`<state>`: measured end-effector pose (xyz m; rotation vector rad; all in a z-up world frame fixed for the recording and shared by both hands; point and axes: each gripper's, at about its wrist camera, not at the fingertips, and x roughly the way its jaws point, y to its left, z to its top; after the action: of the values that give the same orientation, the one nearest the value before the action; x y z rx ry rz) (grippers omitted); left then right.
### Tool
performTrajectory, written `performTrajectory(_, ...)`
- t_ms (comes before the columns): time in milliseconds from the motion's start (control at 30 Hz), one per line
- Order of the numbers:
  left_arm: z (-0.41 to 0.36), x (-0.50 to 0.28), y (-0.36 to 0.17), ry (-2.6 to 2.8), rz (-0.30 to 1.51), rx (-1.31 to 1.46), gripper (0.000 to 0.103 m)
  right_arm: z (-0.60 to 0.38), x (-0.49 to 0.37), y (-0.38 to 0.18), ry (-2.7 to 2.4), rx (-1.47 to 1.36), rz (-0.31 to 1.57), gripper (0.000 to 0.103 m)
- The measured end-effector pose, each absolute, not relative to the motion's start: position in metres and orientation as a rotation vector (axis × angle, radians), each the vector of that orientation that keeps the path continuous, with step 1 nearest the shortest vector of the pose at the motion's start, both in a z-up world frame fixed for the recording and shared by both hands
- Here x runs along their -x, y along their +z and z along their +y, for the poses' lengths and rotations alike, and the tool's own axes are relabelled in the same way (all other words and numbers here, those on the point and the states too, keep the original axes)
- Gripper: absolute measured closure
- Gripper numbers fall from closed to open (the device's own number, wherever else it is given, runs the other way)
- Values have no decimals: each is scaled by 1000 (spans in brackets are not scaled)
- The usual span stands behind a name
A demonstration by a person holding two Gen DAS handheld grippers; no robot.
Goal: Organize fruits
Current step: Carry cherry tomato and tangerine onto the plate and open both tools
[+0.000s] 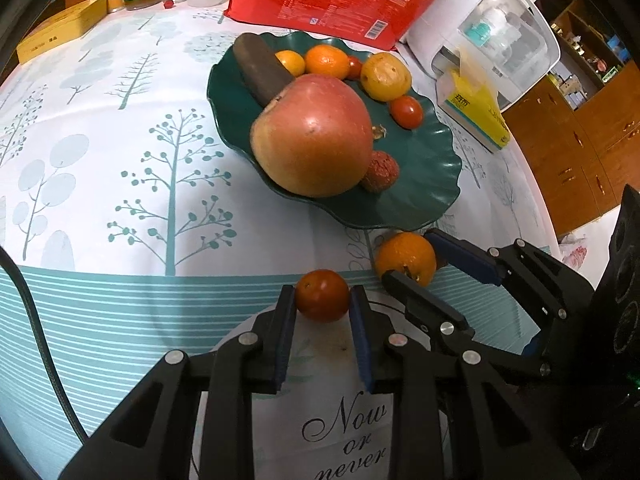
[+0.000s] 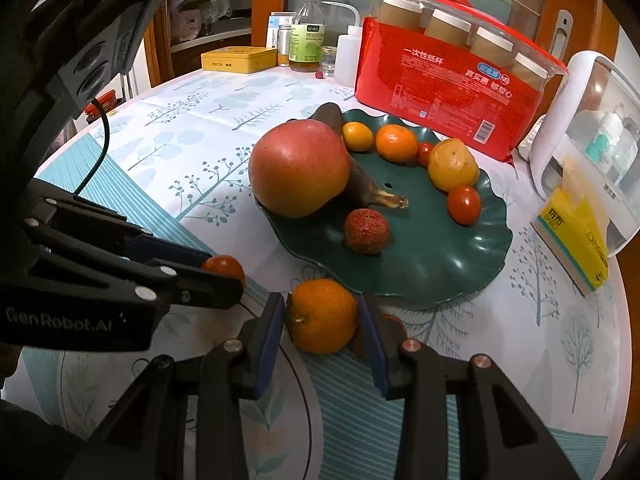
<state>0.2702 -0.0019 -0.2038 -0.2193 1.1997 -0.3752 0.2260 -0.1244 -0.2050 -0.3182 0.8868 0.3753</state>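
A small round red cherry tomato is pinched by the left gripper just in front of the dark green scalloped plastic plate. Beside it, just off the plate's near rim, a small orange mandarin is clamped by the right gripper.

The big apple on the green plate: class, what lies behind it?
Behind the apple a dark, overripe banana leans on the green plate; its middle is hidden by the apple.

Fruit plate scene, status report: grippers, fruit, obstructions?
Left gripper shut on cherry tomato. Right gripper shut on mandarin. Green plate just ahead, nothing between.
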Motion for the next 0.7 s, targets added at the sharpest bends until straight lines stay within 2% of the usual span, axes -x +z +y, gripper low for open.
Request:
performTrajectory(333,7,-265,-174,-390,1124,222,78,-130,-226,-200,383,269,917,66)
performTrajectory(700,-12,-278,-142,-417,1035,190,78,-159,-239,-177,316,191,863,66)
